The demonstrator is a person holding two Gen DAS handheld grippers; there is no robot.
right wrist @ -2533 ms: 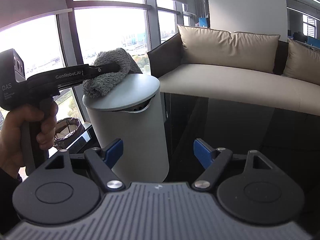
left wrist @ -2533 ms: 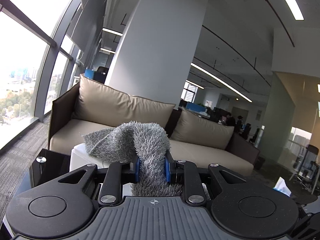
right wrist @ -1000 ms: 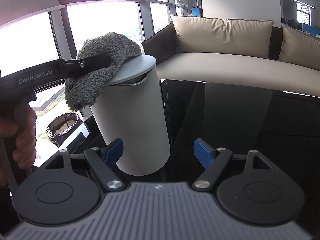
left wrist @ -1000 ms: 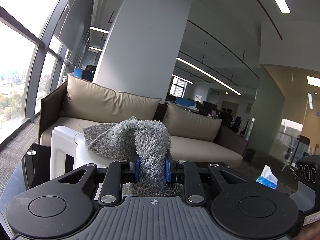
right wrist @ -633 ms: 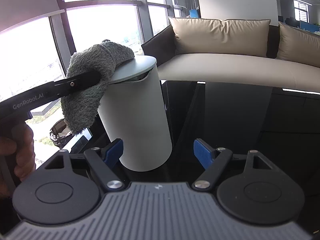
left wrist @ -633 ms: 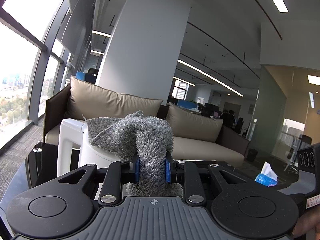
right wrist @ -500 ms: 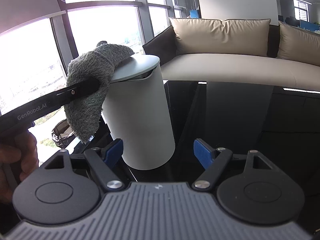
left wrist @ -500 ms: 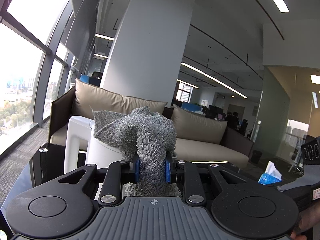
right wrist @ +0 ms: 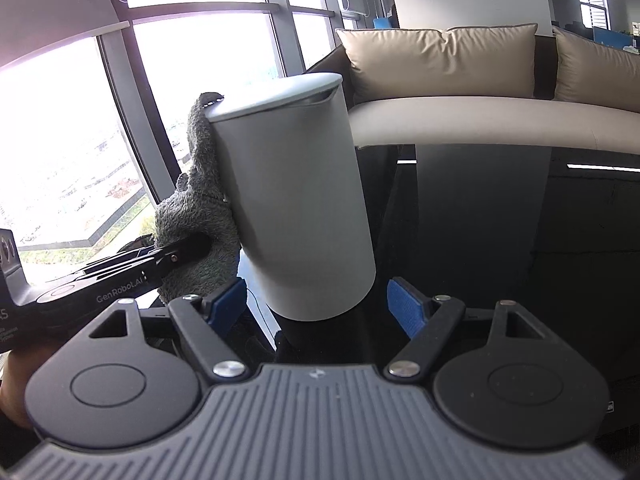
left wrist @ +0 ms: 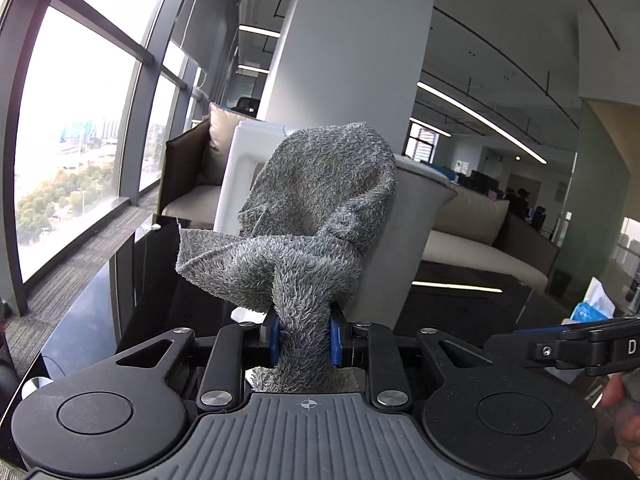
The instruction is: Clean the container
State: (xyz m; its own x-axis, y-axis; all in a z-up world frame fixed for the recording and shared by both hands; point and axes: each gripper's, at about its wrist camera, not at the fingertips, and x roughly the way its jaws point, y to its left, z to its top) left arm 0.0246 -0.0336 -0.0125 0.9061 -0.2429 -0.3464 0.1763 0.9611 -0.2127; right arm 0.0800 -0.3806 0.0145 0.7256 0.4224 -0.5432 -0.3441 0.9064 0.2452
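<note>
A light grey cylindrical container (right wrist: 296, 208) with a flat lid stands on a glossy black table (right wrist: 500, 240); in the right wrist view it looks tilted. My left gripper (left wrist: 303, 338) is shut on a fluffy grey cloth (left wrist: 316, 216), which is pressed against the container's (left wrist: 408, 240) left side wall. The right wrist view shows the cloth (right wrist: 196, 220) draped from the lid's rim down the wall, with the left gripper (right wrist: 184, 250) low beside it. My right gripper (right wrist: 316, 302) is open, its blue pads on either side of the container's base.
A beige sofa (right wrist: 460, 92) stands behind the table. Tall windows (left wrist: 68, 140) fill the left side. A blue tissue pack (left wrist: 592, 308) lies at the far right. A white handle-like part (left wrist: 240, 172) shows behind the cloth. A hand (left wrist: 624, 412) holds the right gripper's grip.
The left gripper has dropped from the lid's top edge down the container's side, dragging the cloth along the wall. The right gripper has closed in on the container's base, still open.
</note>
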